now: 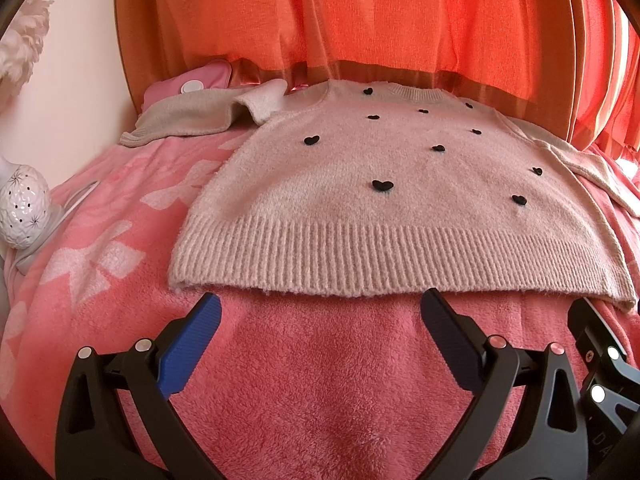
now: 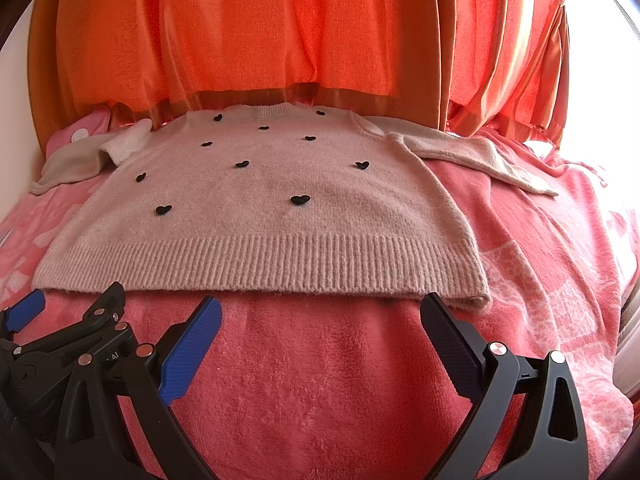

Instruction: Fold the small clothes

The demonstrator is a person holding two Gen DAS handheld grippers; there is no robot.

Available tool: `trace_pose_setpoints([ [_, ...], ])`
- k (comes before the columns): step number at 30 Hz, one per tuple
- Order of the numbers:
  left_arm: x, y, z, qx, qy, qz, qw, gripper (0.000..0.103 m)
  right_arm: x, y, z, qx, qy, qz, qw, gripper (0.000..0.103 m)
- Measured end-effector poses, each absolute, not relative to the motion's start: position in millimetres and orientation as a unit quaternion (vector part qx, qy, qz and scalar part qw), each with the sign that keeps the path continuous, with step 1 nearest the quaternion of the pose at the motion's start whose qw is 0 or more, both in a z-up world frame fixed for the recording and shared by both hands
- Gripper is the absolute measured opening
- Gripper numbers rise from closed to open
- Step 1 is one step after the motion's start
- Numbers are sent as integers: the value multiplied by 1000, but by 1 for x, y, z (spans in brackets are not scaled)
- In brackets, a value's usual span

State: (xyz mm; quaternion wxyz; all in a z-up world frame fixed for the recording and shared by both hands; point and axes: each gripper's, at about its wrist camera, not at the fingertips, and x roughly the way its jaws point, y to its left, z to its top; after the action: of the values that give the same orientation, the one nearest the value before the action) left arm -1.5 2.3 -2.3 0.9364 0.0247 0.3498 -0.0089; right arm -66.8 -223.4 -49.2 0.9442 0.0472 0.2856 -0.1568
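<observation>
Both my left gripper (image 1: 320, 304) and right gripper (image 2: 320, 304) spread wide and empty, sweater (image 1: 384, 200) flat on pink blanket (image 1: 320, 380) at 12 o'clock, hem running 9-to-3, equally near both.

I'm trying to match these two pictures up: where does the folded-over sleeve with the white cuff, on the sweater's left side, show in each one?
Left wrist view: the sleeve lies upper left, beside the sweater, its white cuff flipped up near the neckline.
Right wrist view: the same sleeve sits at the far left edge, smaller.
Shared landmark: the pink pouch with a white button just behind the sleeve in both.
</observation>
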Motion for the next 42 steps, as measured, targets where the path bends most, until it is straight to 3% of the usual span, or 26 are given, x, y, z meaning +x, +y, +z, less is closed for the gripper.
trace_pose_setpoints([
  [42,-2,2,-6,26,352,-7,936,97,-70,-227,-53,51,288,-159,943,98],
])
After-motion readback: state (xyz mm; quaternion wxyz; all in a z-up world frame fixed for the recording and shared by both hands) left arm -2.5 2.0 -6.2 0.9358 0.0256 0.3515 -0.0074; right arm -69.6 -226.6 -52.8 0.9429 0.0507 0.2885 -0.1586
